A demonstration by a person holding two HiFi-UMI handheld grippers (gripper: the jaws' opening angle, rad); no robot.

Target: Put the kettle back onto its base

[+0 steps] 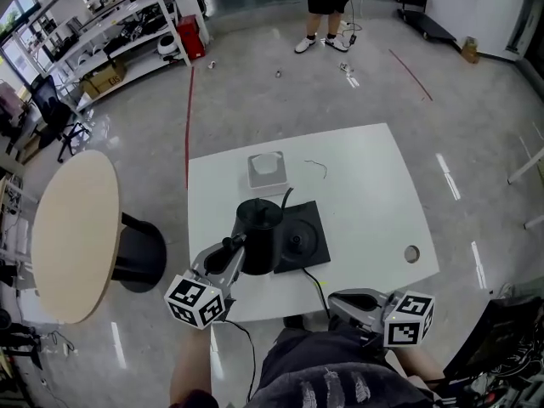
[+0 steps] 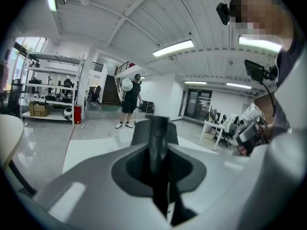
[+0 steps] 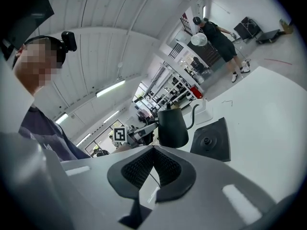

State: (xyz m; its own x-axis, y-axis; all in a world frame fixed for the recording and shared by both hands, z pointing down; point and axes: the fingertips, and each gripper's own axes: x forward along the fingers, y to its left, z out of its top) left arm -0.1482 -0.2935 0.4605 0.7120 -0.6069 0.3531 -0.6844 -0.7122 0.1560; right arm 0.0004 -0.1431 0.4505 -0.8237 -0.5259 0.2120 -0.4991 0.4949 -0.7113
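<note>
A black gooseneck kettle (image 1: pixel 259 232) hangs over the left edge of its flat black base (image 1: pixel 304 235) on the white table (image 1: pixel 374 185). My left gripper (image 1: pixel 236 246) is shut on the kettle's handle (image 2: pixel 158 143), which fills the gap between the jaws in the left gripper view. The right gripper view shows the kettle (image 3: pixel 172 127) just left of the base (image 3: pixel 211 140), whose centre stud is bare. My right gripper (image 1: pixel 333 300) hovers at the table's front edge, right of the base. Its jaws meet at the tips (image 3: pixel 153 150) with nothing between them.
A white square box (image 1: pixel 266 170) lies behind the kettle. The base's cord (image 1: pixel 316 280) runs over the front edge. The table has a round hole (image 1: pixel 412 253) at the right. A round beige table (image 1: pixel 76 236) stands to the left. A person (image 1: pixel 327 7) stands far off.
</note>
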